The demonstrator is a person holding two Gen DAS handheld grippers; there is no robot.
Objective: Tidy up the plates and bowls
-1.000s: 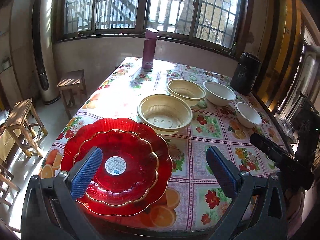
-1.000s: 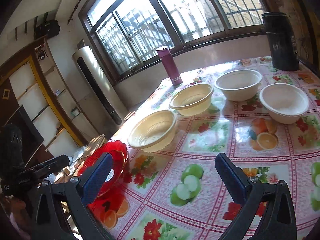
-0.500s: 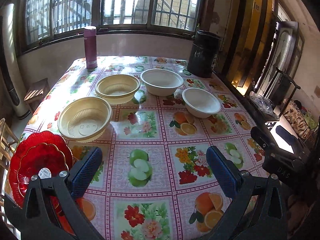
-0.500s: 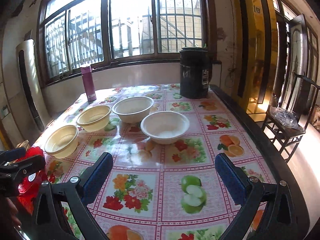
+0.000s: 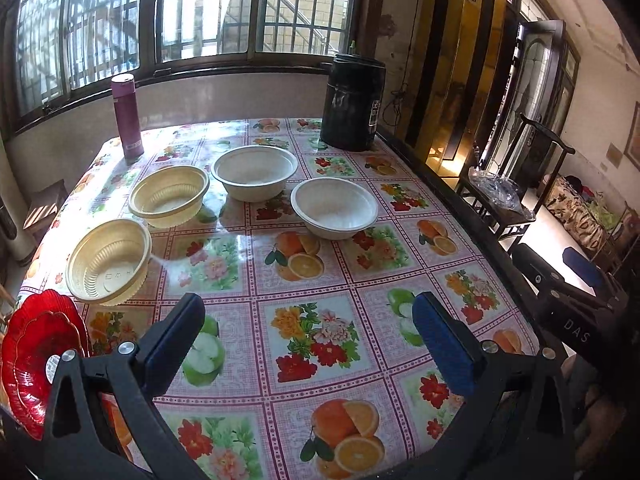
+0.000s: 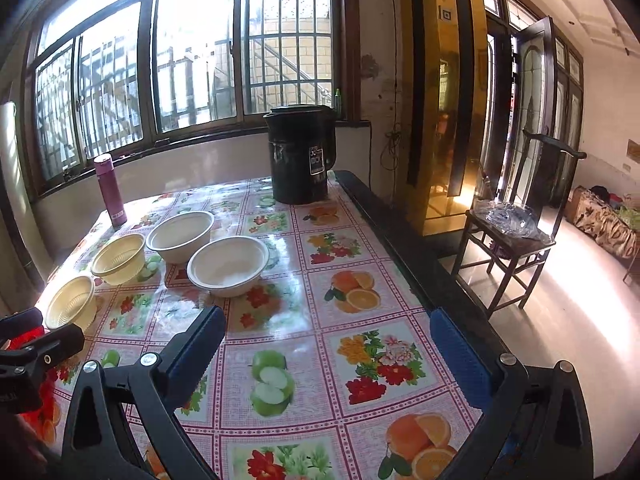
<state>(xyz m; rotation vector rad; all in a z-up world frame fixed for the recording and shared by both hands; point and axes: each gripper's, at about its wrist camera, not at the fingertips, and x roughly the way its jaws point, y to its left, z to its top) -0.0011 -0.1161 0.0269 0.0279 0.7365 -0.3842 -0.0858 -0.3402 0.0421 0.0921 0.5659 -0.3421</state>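
Nearest, both grippers hang above the near edge of the table, each with its jaws spread wide and nothing between them. Left gripper hovers over the fruit-print cloth at the near left; right gripper sits further right, close to the table's right edge, and its dark body also shows at the right margin of the left wrist view. Just left of the left gripper, at the near-left corner, lie the stacked red plates, the smaller nested in the larger, partly hidden behind the gripper's frame. Beyond them stands one yellow bowl, then a second yellow bowl further back, apart from the first. Right of these, two white bowls are set separately: the nearer white bowl mid-table, the farther white bowl behind and left of it. By judgement, the nearer white bowl lies ahead and left of the right gripper, and the yellow bowls ahead and left of the left gripper, so each arm has its own closer pair to nest. Farthest stand a purple flask and a black bucket by the window.
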